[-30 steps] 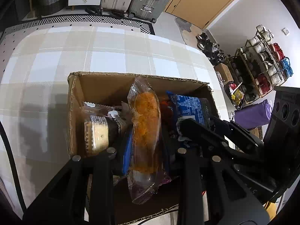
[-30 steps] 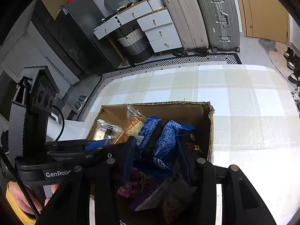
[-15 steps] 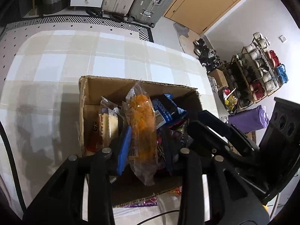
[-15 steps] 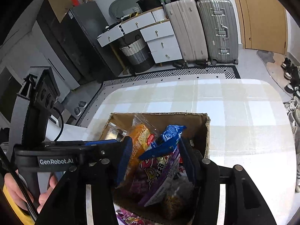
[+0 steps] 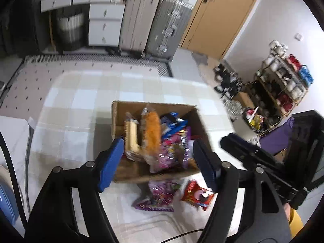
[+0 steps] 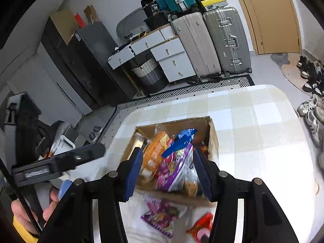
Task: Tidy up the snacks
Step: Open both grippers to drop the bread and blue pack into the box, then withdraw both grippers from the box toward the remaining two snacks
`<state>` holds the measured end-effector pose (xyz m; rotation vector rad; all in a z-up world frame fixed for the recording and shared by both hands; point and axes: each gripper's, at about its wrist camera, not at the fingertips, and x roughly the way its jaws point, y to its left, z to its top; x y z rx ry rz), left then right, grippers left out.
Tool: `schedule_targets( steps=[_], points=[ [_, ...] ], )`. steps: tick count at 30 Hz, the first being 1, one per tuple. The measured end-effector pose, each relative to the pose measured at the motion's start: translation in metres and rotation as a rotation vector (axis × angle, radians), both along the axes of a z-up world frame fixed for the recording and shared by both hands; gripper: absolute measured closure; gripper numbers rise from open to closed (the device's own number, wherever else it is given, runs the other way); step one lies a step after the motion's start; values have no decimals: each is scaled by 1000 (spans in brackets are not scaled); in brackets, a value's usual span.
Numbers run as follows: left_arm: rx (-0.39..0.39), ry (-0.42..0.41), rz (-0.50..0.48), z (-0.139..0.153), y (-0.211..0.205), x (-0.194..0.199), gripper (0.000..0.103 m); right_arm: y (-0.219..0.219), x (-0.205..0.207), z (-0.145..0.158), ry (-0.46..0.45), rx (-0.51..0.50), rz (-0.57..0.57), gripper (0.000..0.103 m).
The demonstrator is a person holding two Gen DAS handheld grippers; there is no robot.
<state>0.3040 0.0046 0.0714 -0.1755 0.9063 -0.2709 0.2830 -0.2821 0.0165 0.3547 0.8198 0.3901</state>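
Two snack packets, purple [image 5: 157,197] and red [image 5: 197,195], lie on the table beside my packed cardboard box [image 5: 129,175]. My left gripper [image 5: 157,160] is opening, empty; my right gripper [image 6: 169,169] stands spread, empty. Upright packets could topple out if bumped.

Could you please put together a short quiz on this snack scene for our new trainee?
1. True or false: the brown cardboard box on the checked tablecloth holds several snack packets.
2. How many packets lie on the cloth outside the box, on its near side?
3. Which packet stands in the box beside the blue crinkled packet: A) the orange snack packet, B) the red packet, C) a green packet?

Key
1. True.
2. Two: the purple patterned packet and the red one.
3. A.

Both the left tongs and the right tongs grip nothing; the left jaws are opening.
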Motion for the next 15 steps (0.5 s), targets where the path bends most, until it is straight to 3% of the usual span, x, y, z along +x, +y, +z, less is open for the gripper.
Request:
schedule_targets(
  steps=[2, 5, 7, 11, 14, 15],
  points=[
    [63, -62, 14, 19, -7, -26, 33, -2, -17, 8, -17, 3, 0, 50],
    [147, -160, 34, 46, -18, -68, 24, -1, -50, 29, -70, -26, 13, 47],
    [164, -236, 49, 65, -24, -101, 20, 1, -71, 44, -116, -50, 13, 29],
    [176, -326, 93, 93, -28, -161, 20, 0, -114, 68, -188, -74, 10, 25],
    [182, -389, 120, 110, -27, -203, 12, -1, -147, 81, -211, -75, 6, 10],
    [186, -410, 132, 115, -27, -216, 4, -2, -157, 83, -220, -87, -8, 9]
  ],
)
